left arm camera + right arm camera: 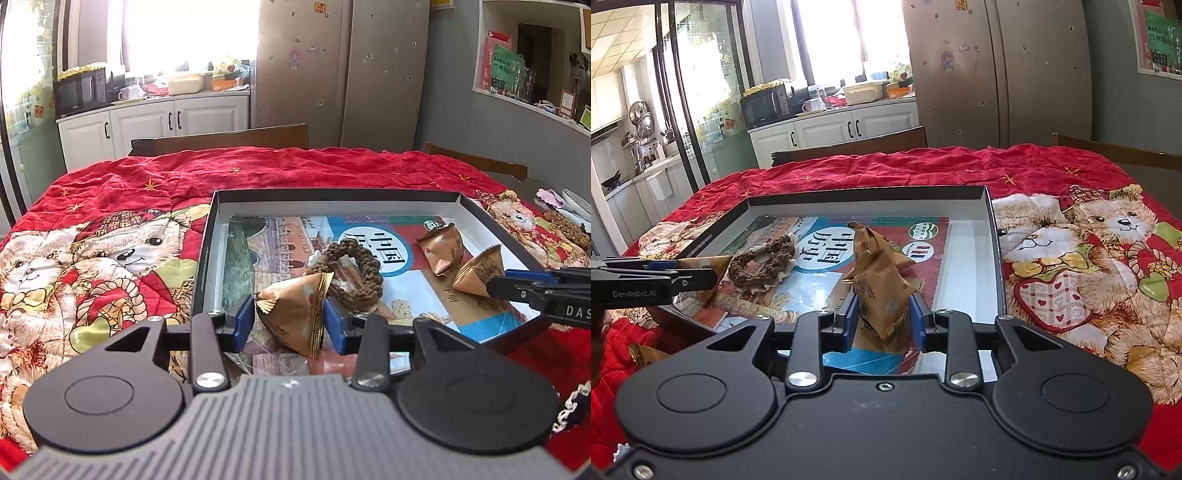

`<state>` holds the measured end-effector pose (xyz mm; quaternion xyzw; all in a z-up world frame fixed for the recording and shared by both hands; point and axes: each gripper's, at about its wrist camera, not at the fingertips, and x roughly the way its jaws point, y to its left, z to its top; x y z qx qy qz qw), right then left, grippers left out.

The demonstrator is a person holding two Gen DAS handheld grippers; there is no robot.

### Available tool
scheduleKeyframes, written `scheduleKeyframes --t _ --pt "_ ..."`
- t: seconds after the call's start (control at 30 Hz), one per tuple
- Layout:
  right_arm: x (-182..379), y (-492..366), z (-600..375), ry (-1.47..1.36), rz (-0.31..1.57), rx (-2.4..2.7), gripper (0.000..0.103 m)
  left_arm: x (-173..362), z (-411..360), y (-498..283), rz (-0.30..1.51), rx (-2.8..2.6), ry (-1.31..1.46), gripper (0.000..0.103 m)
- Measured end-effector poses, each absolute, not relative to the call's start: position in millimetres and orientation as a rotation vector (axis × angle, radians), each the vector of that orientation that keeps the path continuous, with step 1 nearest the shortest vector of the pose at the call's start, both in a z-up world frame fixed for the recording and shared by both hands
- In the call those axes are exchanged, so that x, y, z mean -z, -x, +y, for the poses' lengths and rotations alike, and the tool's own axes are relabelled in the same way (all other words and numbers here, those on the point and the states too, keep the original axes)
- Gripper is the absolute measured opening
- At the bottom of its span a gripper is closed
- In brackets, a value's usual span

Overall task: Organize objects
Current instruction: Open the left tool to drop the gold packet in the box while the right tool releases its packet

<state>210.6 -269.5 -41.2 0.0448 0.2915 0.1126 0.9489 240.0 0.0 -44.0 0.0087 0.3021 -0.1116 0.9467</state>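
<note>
Shallow black-walled box [207,236] on a red bear-print quilt [110,229], floor lined with a printed book cover [388,254].

Left gripper [290,321], angled downward over the near edge of the box; blue pads [243,317] standing apart on either side of a brown triangular packet [295,310], which rests on the cover. Left pad at the packet's crimped corner, right pad just beside its gold-edged seam; no clear squeeze visible (jaws about half spread, loose around the packet).

Right gripper [882,319], likewise tilted downward at the near edge, right of the left one. Blue pads [918,317] close on both flanks of a second brown packet [882,295], standing upright on the cover; narrow opening, contact with the wrapper hard to tell.

Third packet [871,243] behind the second, lying on the cover, touching it. Braided brown ring [761,264] between the two grippers, flat on the cover, just beside the first packet.

Each gripper's fingers visible from the side in the other's view (left one entering from the left edge, right one from the right).
</note>
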Motion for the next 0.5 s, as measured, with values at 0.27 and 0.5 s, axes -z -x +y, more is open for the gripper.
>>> scheduleKeyframes --t 0.27,0.5 --pt "38 -206 -273 -0.092 0.578 -0.215 0.045 39 0 -233 0.597 0.234 -0.011 0.074" --pt "30 -198 -276 -0.099 0.56 -0.216 0.048 31 0 -223 0.575 0.242 -0.01 0.081"
